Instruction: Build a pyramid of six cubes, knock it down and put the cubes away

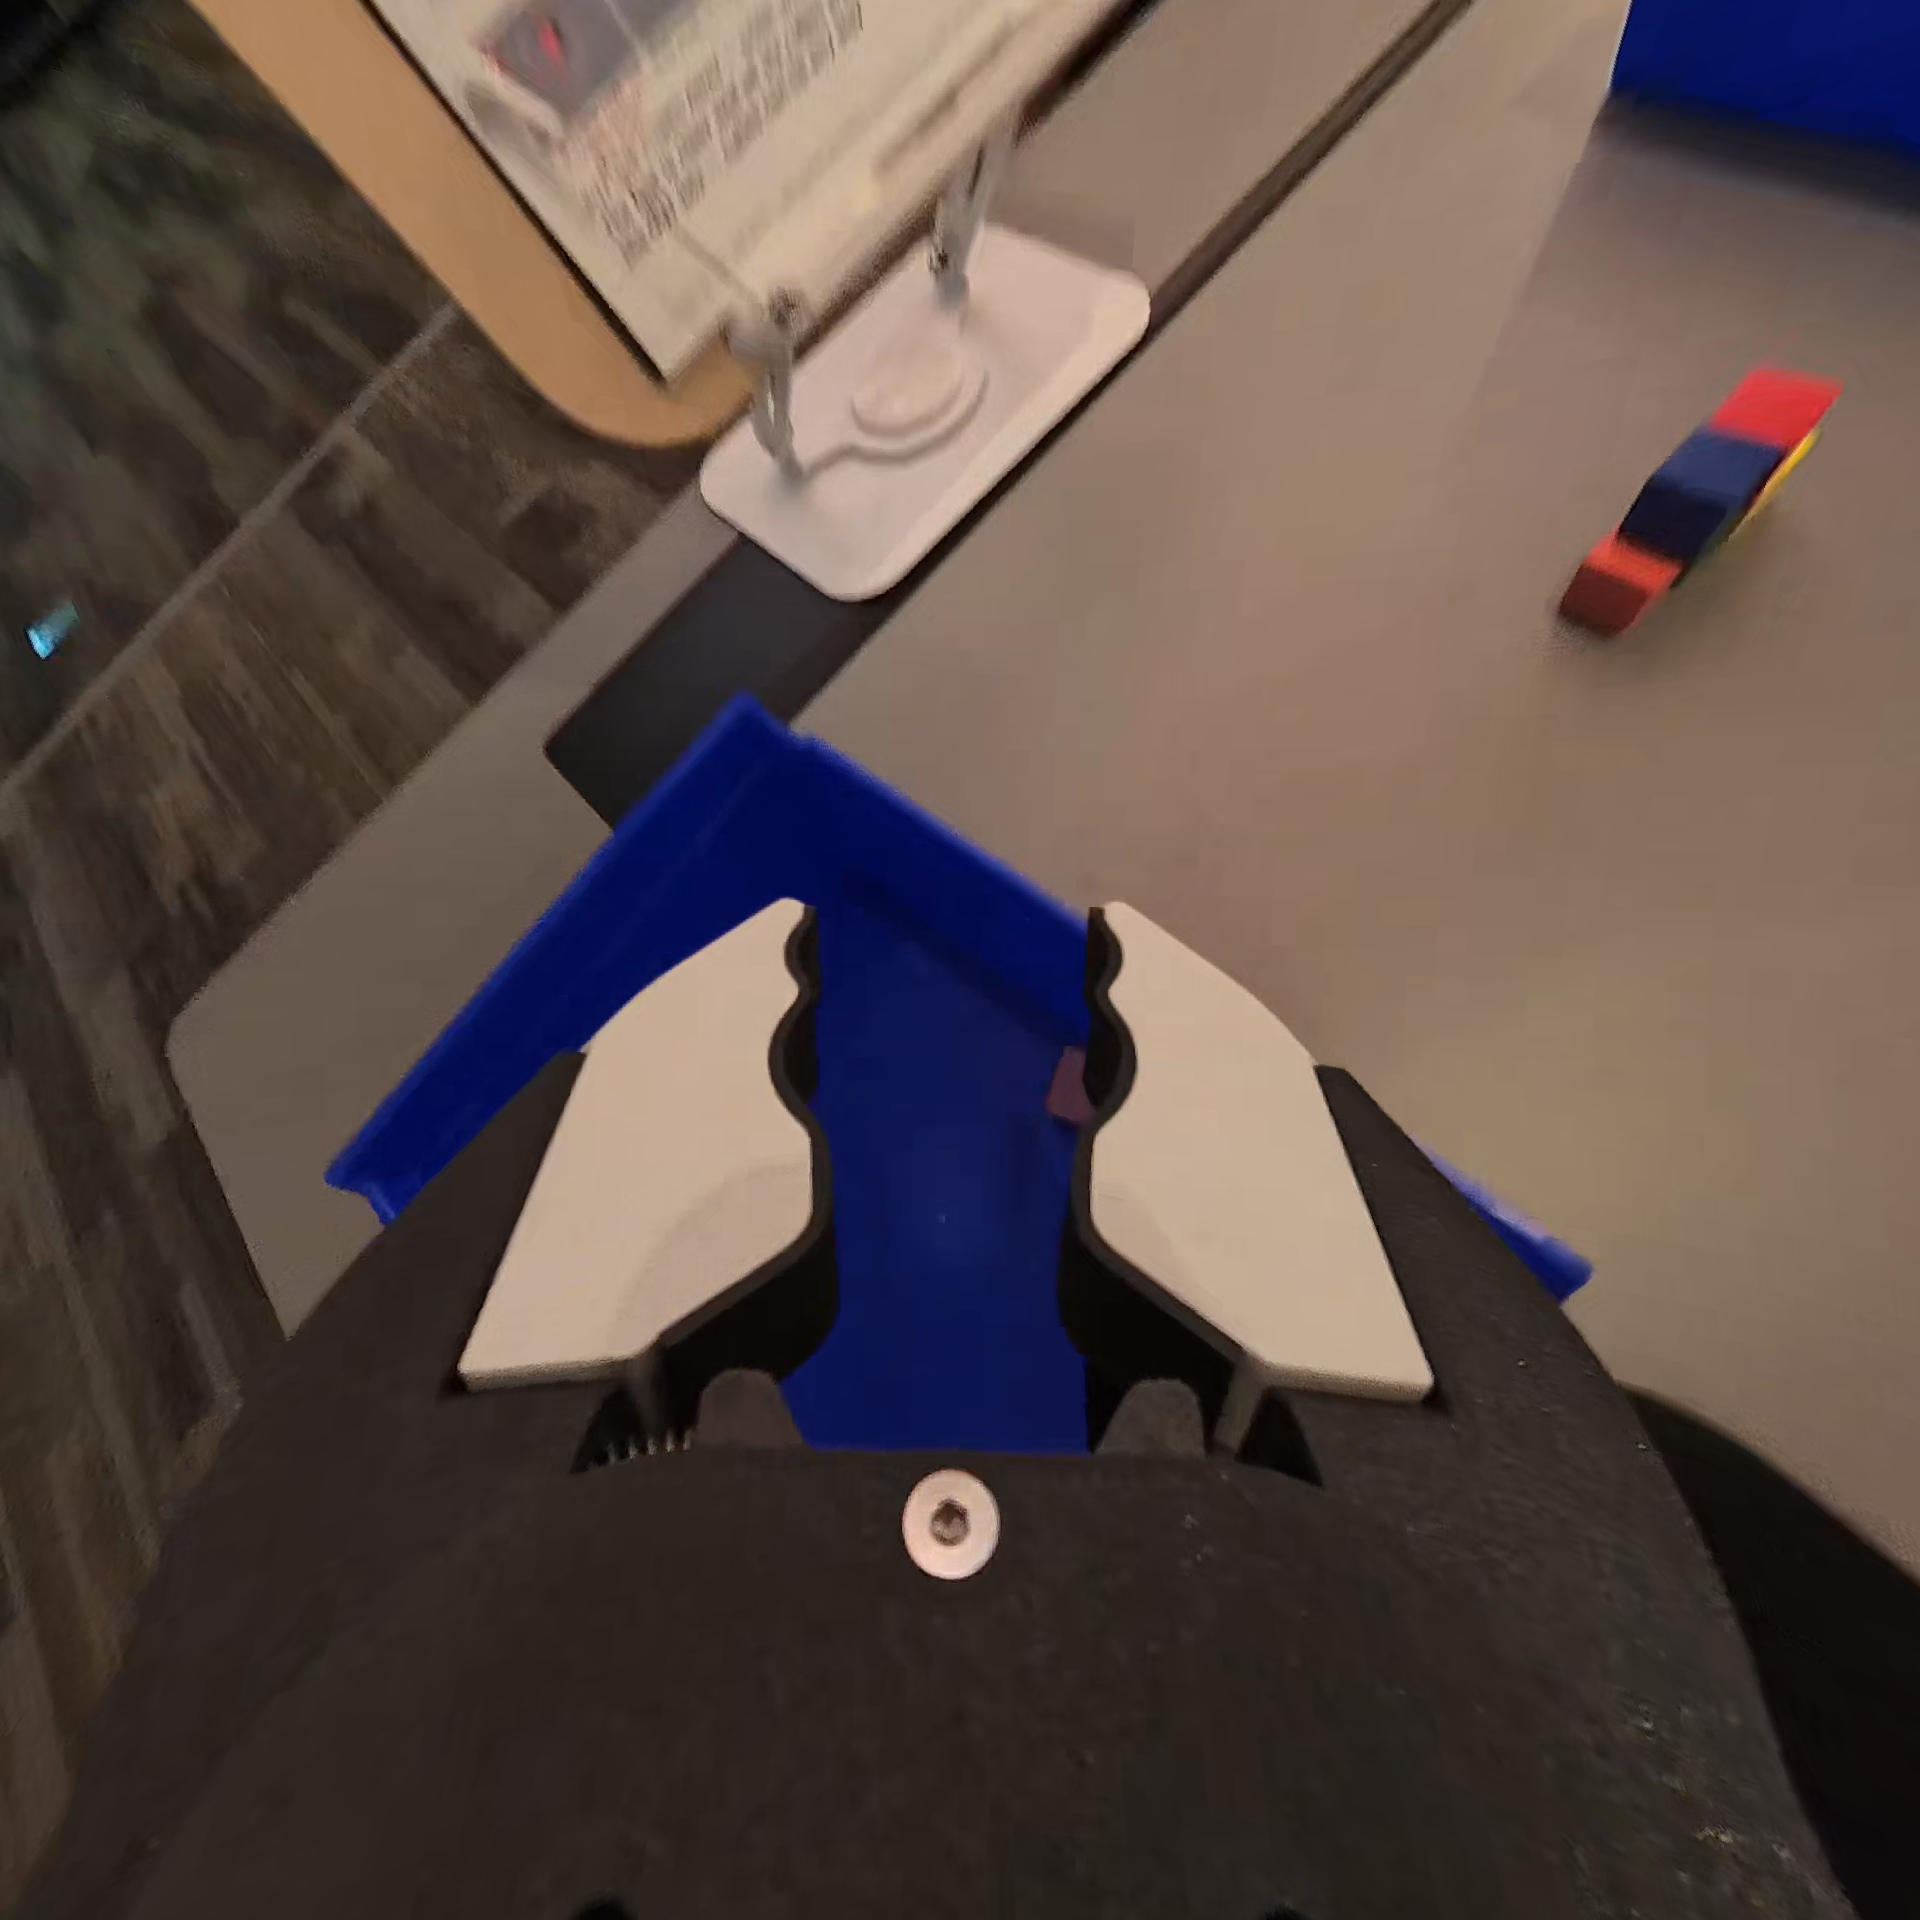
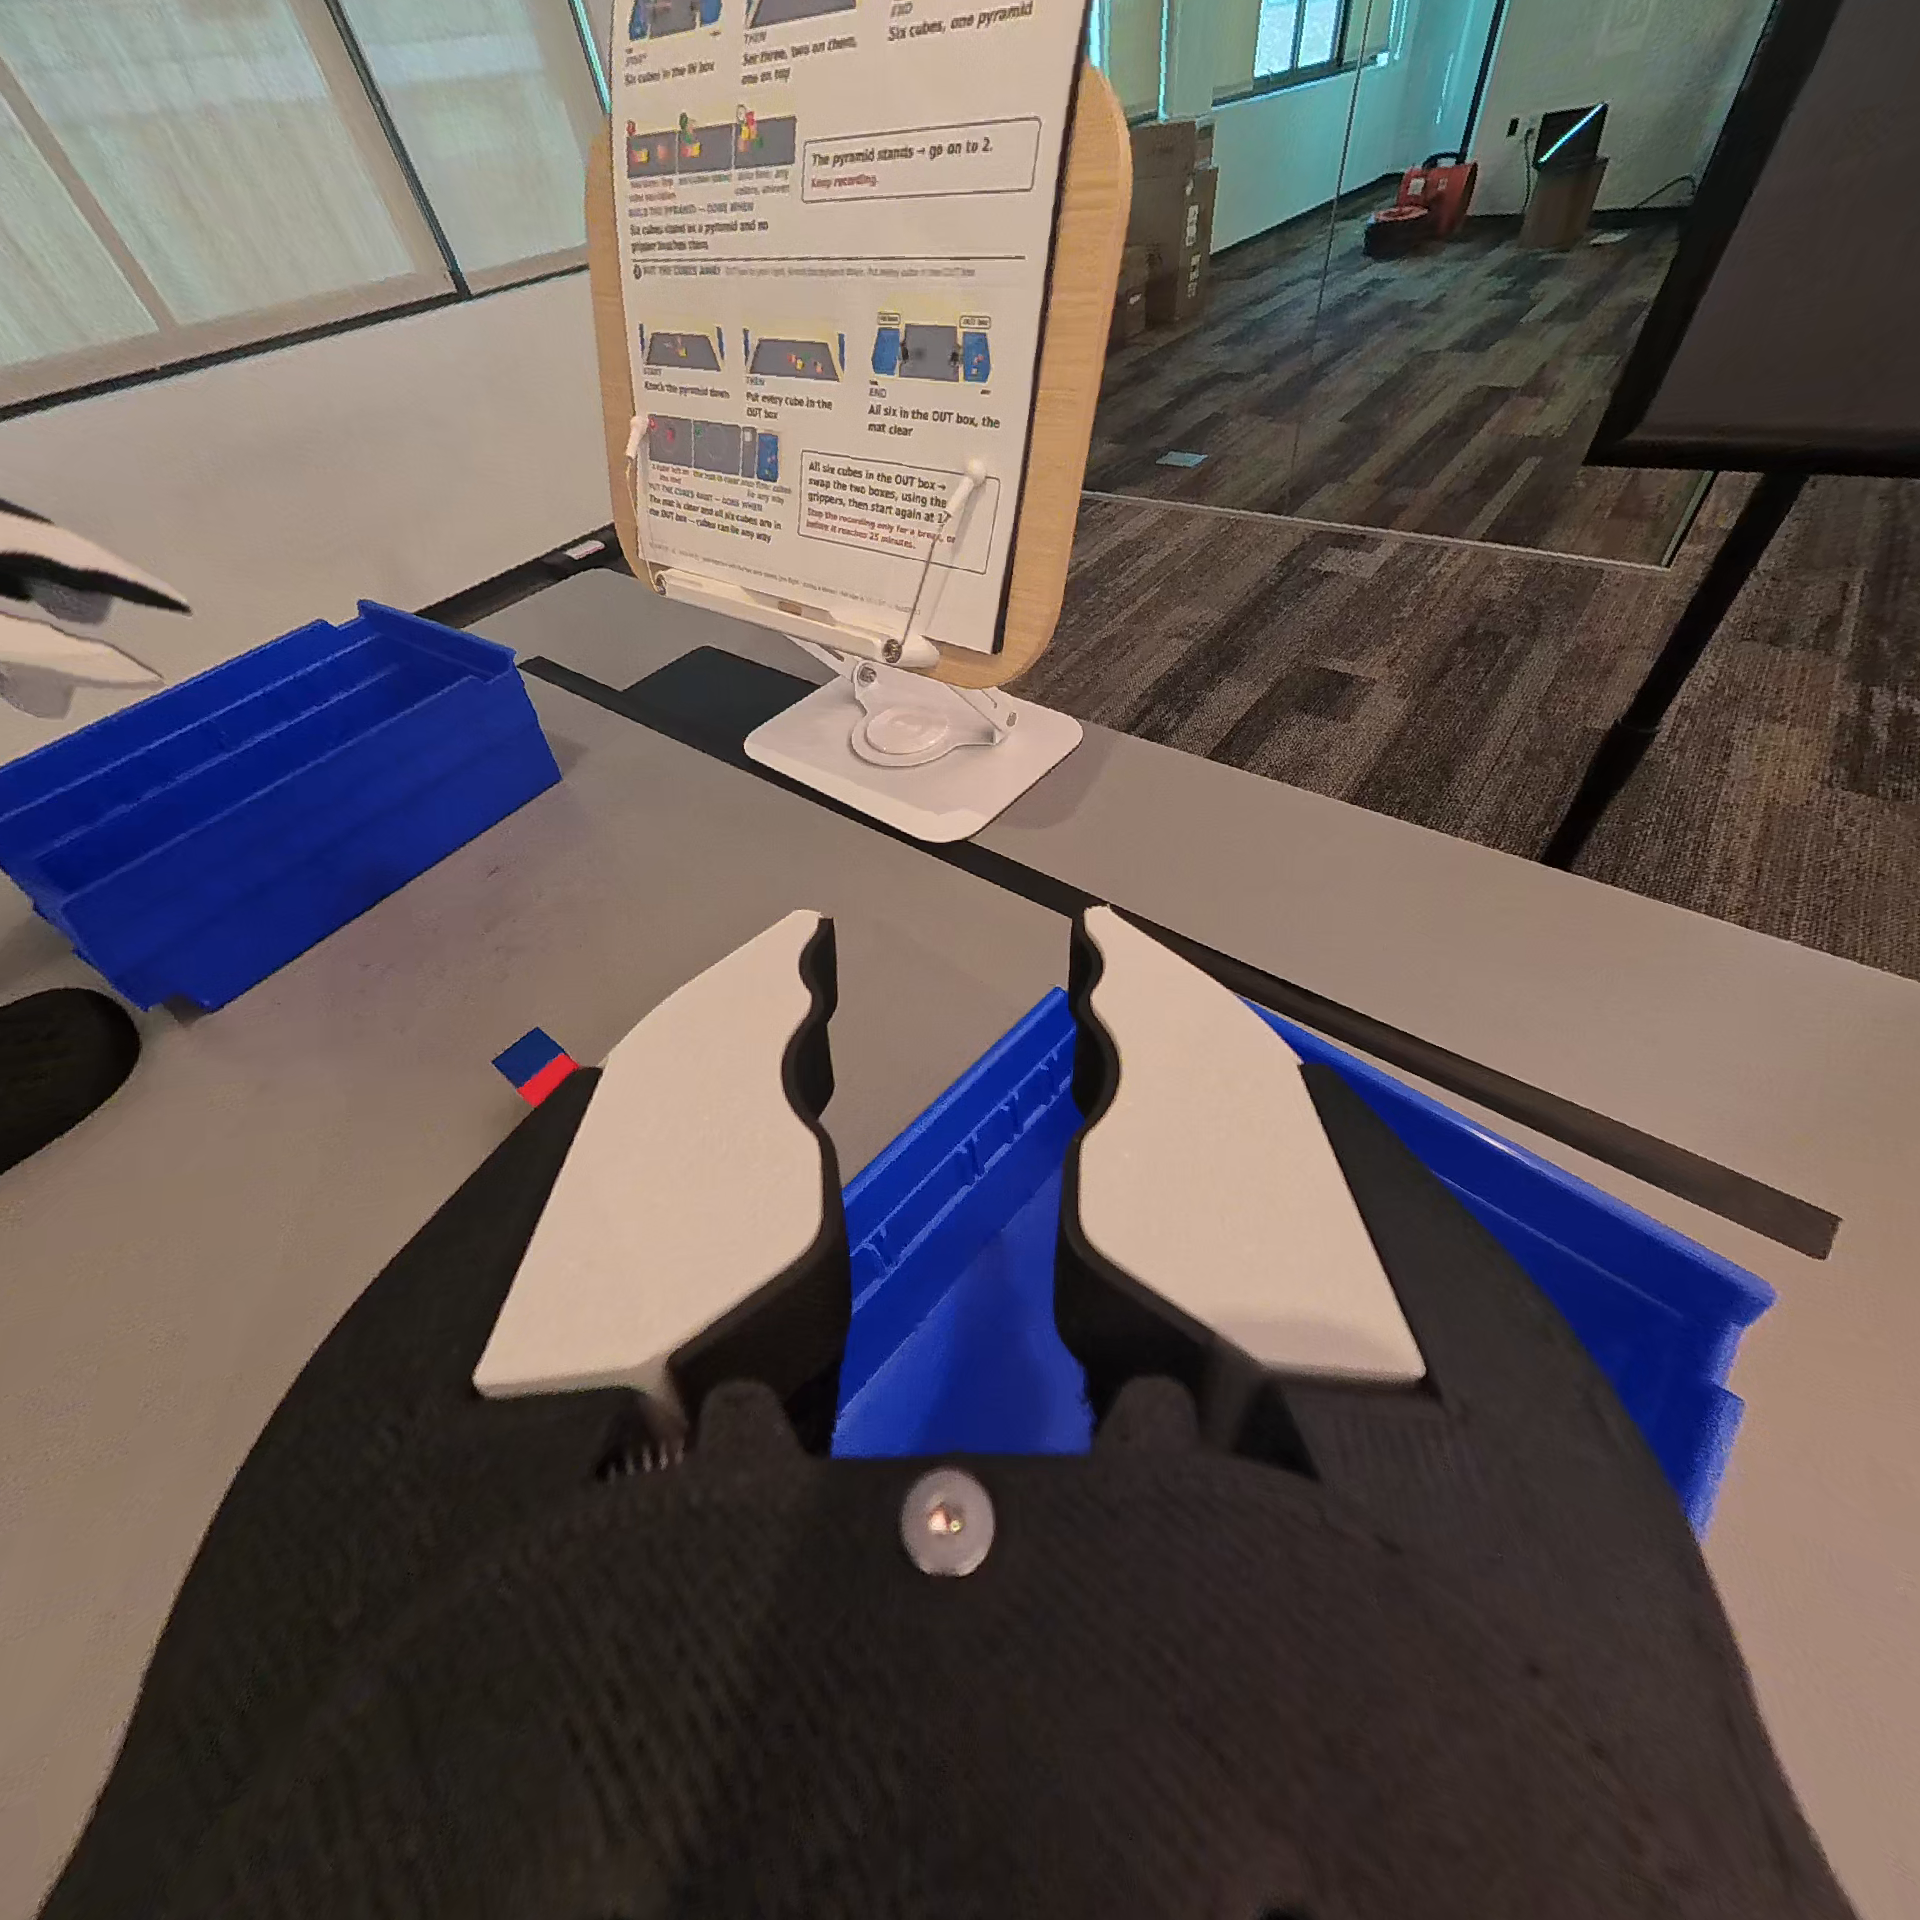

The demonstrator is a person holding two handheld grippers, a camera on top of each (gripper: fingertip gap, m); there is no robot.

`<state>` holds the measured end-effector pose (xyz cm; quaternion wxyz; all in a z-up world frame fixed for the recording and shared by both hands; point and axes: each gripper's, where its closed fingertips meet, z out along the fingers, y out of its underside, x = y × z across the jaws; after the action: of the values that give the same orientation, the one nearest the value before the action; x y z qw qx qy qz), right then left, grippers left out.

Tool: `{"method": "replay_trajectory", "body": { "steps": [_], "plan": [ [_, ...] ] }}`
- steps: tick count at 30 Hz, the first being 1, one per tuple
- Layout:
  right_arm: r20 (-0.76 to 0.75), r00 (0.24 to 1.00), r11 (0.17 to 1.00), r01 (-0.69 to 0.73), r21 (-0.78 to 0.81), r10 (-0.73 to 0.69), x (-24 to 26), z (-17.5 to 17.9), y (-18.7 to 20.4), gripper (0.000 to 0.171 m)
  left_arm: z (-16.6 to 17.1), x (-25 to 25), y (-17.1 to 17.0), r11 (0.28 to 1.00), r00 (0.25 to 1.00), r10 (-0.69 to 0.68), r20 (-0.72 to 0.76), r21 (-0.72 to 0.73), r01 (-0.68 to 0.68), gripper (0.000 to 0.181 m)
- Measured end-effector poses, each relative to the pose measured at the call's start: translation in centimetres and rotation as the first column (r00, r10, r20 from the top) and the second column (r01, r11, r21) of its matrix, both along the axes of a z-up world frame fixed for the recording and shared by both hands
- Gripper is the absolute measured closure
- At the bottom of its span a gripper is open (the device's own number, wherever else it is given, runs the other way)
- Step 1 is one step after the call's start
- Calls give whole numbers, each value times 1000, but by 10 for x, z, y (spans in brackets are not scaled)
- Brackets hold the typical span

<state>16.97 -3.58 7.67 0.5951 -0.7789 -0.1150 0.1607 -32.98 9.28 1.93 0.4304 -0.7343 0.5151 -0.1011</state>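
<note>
Your fingers stand apart on both tools, with nothing between them. The left gripper (image 1: 948, 925) hangs over a blue bin (image 1: 727, 935) that sits at the bench's left end, close to its far edge; through the gap you see the bin's blue floor, and a small purplish patch shows just beside the right finger (image 1: 1205, 1143), too blurred to name. The right gripper (image 2: 951, 925) hangs over the second blue bin (image 2: 1507, 1195) at the bench's right end, its tips above that bin's inner wall and the grey bench (image 2: 312, 1247) beyond it.

The cubes (image 1: 1704, 499) lie out on the bench in your left wrist view, well apart from the left bin, toward the middle: a blurred cluster of red and dark blue pieces touching in a short row, with yellow showing on one side. How many there are cannot be told. In the right wrist view only a red and blue corner of them (image 2: 535, 1065) shows, just beside your left finger's base.

At the far edge of the bench, between the two bins, a white stand (image 2: 914, 758) holds a printed instruction sheet (image 2: 831, 312) against a wooden board.
</note>
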Motion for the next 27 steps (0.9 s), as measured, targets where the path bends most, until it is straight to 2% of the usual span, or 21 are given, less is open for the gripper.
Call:
{"method": "replay_trajectory", "body": {
  "steps": [3, 8, 14, 18, 21, 23, 27],
  "plan": [
    [-6, 1000, 1000, -17, -2, 17, -8, 0, 1, 127, -39, -16, 0, 997, 995, -46, -87, -66, 41, 129],
    [-32, 998, 998, -62, -23, 61, -23, -6, 7, 127, -94, -14, -9, 963, 957, -222, -186, -194, 186, 131],
    [-9, 998, 996, -65, -56, 65, -31, -15, 12, 127, -138, -10, -10, 927, 904, -293, -312, -323, 189, 128],
    [2, 998, 996, -64, -66, 64, -31, -17, 12, 127, -158, -17, -10, 925, 864, -299, -406, -347, 157, 135],
    [-2, 998, 996, -63, -61, 63, -30, -16, 12, 127, -166, -17, -9, 923, 864, -288, -412, -361, 135, 139],
    [-3, 998, 996, -62, -61, 62, -28, -16, 12, 127, -167, -15, -8, 919, 871, -283, -403, -375, 125, 152],
    [-14, 998, 997, -57, -58, 57, -23, -16, 10, 127, -166, -16, -6, 920, 885, -261, -387, -377, 106, 152]
  ]
}}
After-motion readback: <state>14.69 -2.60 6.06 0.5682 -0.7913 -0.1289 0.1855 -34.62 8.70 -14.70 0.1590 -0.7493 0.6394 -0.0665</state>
